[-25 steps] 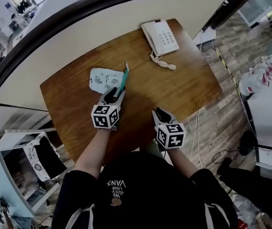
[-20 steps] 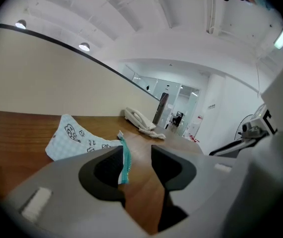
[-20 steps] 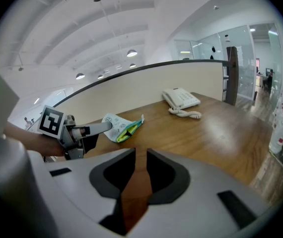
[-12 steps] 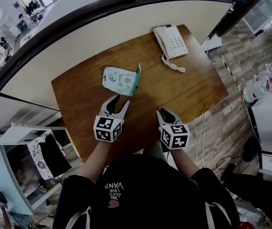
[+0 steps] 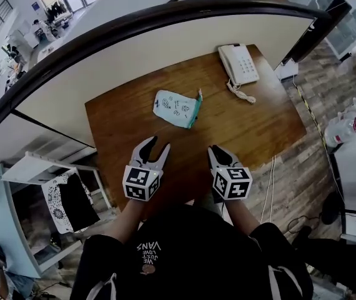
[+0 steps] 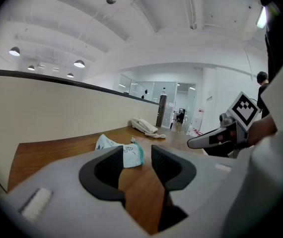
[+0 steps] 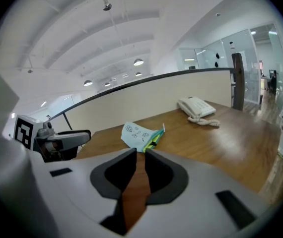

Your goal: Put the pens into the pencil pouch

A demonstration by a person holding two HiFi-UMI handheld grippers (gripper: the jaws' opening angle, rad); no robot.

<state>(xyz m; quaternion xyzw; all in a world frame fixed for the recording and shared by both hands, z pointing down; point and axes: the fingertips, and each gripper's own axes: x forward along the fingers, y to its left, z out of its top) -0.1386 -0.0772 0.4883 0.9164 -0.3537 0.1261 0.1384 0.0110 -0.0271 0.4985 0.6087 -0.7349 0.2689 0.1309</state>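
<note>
A pale blue pencil pouch (image 5: 177, 108) with small doodles lies flat on the wooden table (image 5: 253, 124). Pens (image 7: 154, 140) poke out of its open right end, green and yellow in the right gripper view. My left gripper (image 5: 158, 145) hovers short of the pouch (image 6: 131, 155) with its jaws wide open and nothing between them. My right gripper (image 5: 215, 150) is beside it, apart from the pouch (image 7: 139, 134). Its jaws (image 7: 140, 155) stand a narrow gap apart, with only bare wood showing between them.
A white desk phone (image 5: 240, 64) with a coiled cord sits at the table's far right corner. A cream partition wall (image 5: 165, 49) runs along the far edge. Low shelving (image 5: 53, 192) stands left of the table, and wood floor lies to its right.
Both grippers have drawn back toward me and risen. The left one was at the pouch's open end by a pen; it now stands clear with wider jaws.
</note>
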